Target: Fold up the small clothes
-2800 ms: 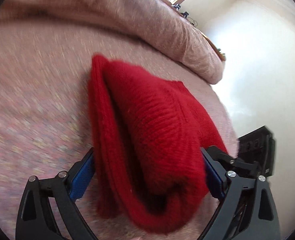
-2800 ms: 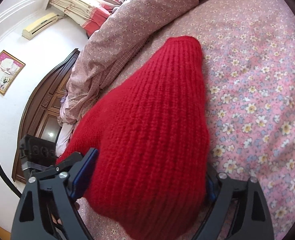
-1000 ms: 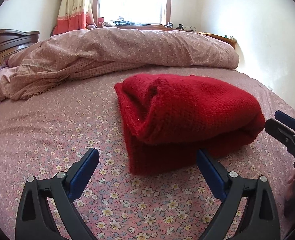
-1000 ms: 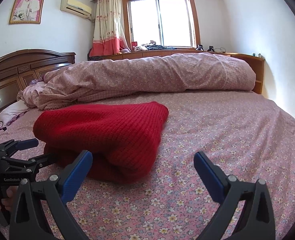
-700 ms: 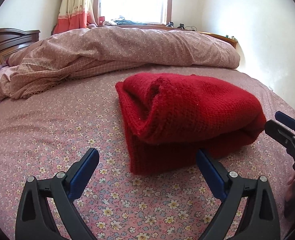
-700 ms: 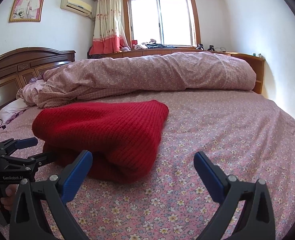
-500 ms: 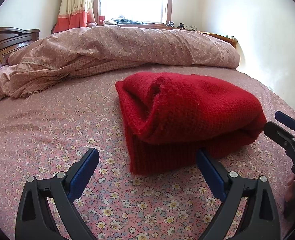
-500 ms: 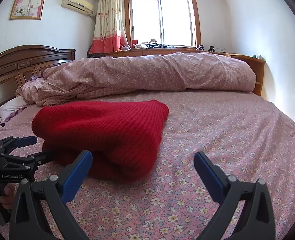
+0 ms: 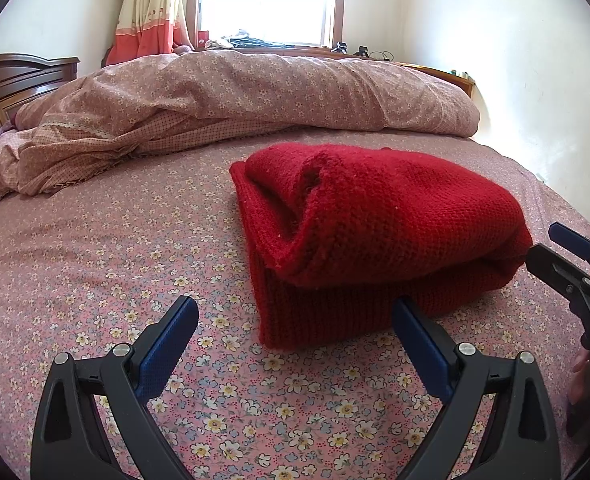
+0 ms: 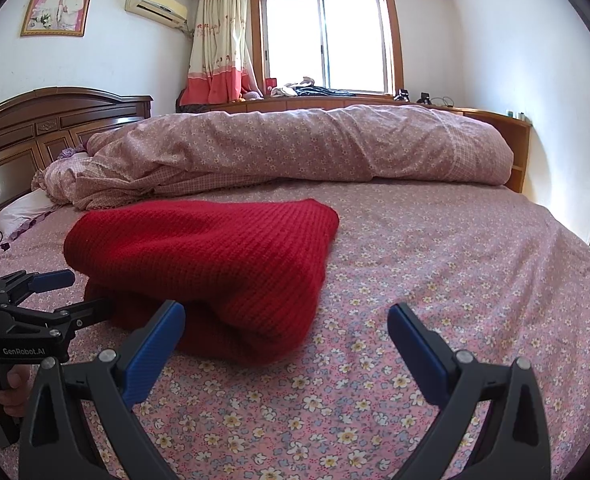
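on the bed [image 9: 95, 264] lies a folded red sweater [image 9: 375, 224]; left gripper [image 9: 295, 328] and right gripper [image 10: 287, 332] both hover near it, jaws apart, empty.

This is a bedroom in a home. A wide bed with a pink flowered sheet [image 10: 435, 264] fills the view, a rolled pink flowered quilt [image 10: 295, 148] at 12 o'clock. A carved dark wooden headboard [image 10: 43, 124], a framed wedding photo [image 10: 58, 3] and a white air conditioner [image 10: 155, 8] stand at 10 o'clock, a curtained window [image 10: 327, 40] behind.
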